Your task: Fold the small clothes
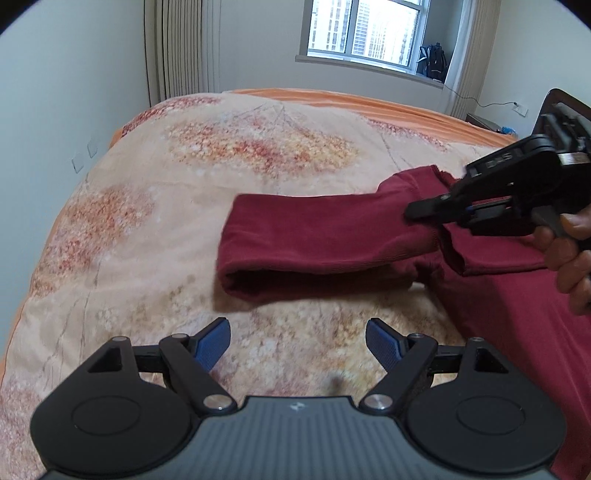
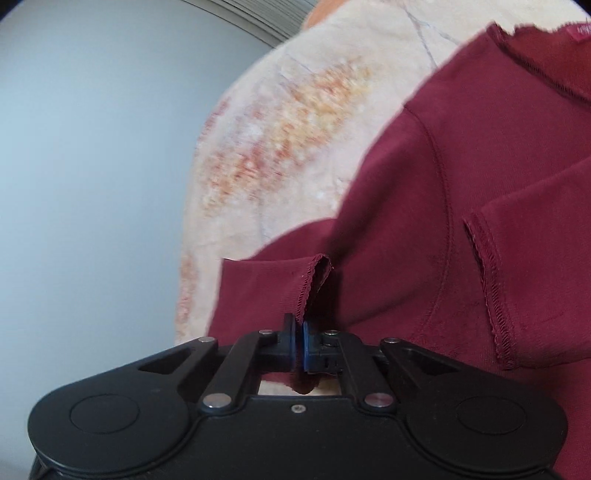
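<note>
A dark red long-sleeved top (image 1: 314,236) lies on a floral duvet (image 1: 177,192) on a bed. One sleeve reaches left across the duvet and its body runs off to the lower right. My left gripper (image 1: 297,332) hovers open over bare duvet just in front of that sleeve, with nothing between its blue pads (image 1: 212,343). My right gripper (image 2: 299,325) is shut on a stitched hem edge (image 2: 314,280) of the red top (image 2: 480,184). From the left wrist, the right gripper (image 1: 412,213) comes in from the right, held by a hand (image 1: 569,258), with its tip over the sleeve near the shoulder.
The bed's left edge drops off beside a pale wall (image 1: 55,110). Behind the bed are a window (image 1: 365,29), curtains (image 1: 181,48) and a dark backpack (image 1: 434,61) on the sill. A dark headboard (image 1: 554,103) stands at the far right. A second stitched cuff (image 2: 491,295) lies on the top.
</note>
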{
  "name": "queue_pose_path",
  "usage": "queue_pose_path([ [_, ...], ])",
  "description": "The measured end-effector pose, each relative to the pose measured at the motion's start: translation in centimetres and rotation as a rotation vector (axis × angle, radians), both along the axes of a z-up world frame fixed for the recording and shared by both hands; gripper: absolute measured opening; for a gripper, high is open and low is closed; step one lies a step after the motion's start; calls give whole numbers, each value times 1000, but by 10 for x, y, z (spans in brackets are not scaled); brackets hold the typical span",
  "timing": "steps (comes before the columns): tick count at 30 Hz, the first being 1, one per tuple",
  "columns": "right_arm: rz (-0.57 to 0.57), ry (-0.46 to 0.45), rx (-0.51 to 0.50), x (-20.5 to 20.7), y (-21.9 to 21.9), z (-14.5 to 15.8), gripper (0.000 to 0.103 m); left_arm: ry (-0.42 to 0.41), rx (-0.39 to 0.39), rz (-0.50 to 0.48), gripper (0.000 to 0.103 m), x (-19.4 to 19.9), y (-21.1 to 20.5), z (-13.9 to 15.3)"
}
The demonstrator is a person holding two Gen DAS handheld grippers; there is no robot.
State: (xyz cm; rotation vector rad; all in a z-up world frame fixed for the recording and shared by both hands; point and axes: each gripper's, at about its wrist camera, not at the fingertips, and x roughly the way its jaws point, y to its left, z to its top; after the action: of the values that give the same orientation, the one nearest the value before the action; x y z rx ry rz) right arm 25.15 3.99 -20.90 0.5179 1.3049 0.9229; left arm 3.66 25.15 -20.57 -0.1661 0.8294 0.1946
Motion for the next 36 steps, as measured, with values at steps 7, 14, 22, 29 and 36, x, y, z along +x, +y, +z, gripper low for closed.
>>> queue_pose_path([
  [7, -48, -116, 86, 34, -99, 74, 3, -23, -10, -30, 85, 24, -27, 12],
  [14, -161, -175, -18, 87, -242, 117, 3, -26, -17, -114, 86, 53, -79, 17],
  [22, -306, -98, -210, 132, -354, 61, 3, 22, -17, -183, 86, 84, -131, 11],
  [29, -356, -45, -429, 131, -372, 5, 13, 79, -44, -167, 86, 122, -137, -6],
  [36, -218, -198, -251, 111, -316, 57, 45, 83, -92, -163, 87, 152, -123, -27],
])
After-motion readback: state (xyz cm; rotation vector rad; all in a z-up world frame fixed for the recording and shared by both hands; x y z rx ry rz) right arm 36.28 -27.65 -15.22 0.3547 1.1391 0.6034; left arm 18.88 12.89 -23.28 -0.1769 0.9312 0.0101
